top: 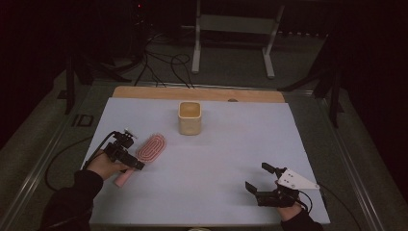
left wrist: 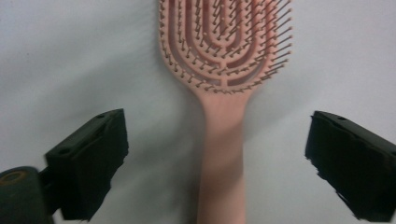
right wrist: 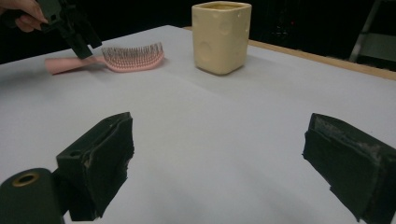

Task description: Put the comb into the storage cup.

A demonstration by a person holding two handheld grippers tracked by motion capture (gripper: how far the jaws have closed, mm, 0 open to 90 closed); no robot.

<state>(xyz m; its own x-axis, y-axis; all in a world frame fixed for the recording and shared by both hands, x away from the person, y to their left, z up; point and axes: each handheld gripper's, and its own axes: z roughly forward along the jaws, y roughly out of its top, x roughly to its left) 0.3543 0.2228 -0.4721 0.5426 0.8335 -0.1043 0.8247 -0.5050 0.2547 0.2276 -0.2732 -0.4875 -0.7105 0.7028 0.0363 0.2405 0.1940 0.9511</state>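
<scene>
The pink hairbrush (top: 146, 153) lies flat on the white mat (top: 216, 159), bristles up, to the near left of the cream square cup (top: 189, 117) and well apart from it. Its long axis runs on a slant: the oval head points toward the cup, the handle toward the person's left hand. The left gripper (top: 126, 153) hangs right over that handle; in the left gripper view the handle (left wrist: 223, 154) runs straight up the gap between the two spread jaws, with mat showing on either side, so the pads are not yet pressing on it. The jaws stand across the handle, which is the line a pinch would need, and the move ahead looks like a short drop and a squeeze. The right gripper (top: 259, 180) rests well off to the near right of the cup, jaws spread wide with nothing between them, so the left hand is by far the nearer to the brush. The brush sits close to the mat's left edge, while the stretch between brush and cup is bare, leaving open room to lift and carry toward the cup.
</scene>
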